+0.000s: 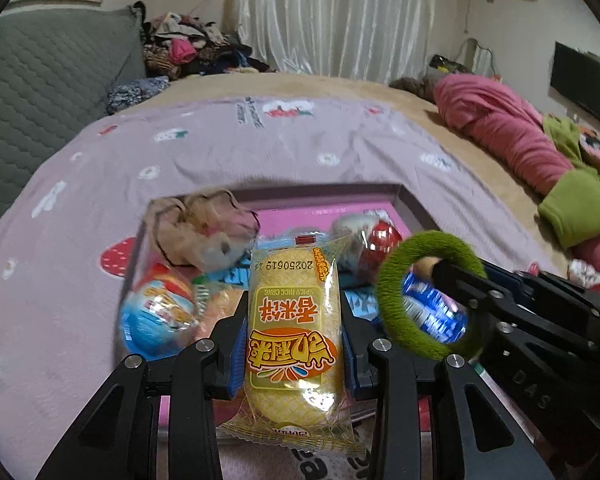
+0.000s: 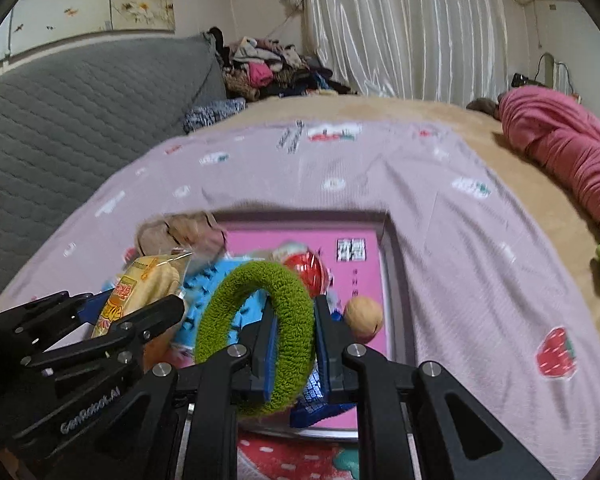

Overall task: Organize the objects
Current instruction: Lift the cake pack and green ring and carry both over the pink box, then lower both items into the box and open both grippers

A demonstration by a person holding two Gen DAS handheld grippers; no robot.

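My left gripper (image 1: 294,320) is shut on a yellow rice-cake snack packet (image 1: 294,332) and holds it above a pink-lined box (image 1: 410,206) on the bed. My right gripper (image 2: 294,340) is shut on a green fuzzy hair ring (image 2: 256,336) and holds it over the same box (image 2: 392,280). The ring also shows in the left wrist view (image 1: 428,292), and the packet in the right wrist view (image 2: 140,292). In the box lie a beige cloth bundle (image 1: 204,228), a blue-and-white egg toy (image 1: 156,316), a red ball (image 2: 306,270) and a walnut (image 2: 364,318).
The box sits on a lilac strawberry-print sheet (image 1: 220,148). A grey quilted headboard cushion (image 1: 40,92) is at the left. A pink and green blanket (image 1: 512,128) lies at the right. A pile of clothes (image 1: 192,48) is at the back by white curtains.
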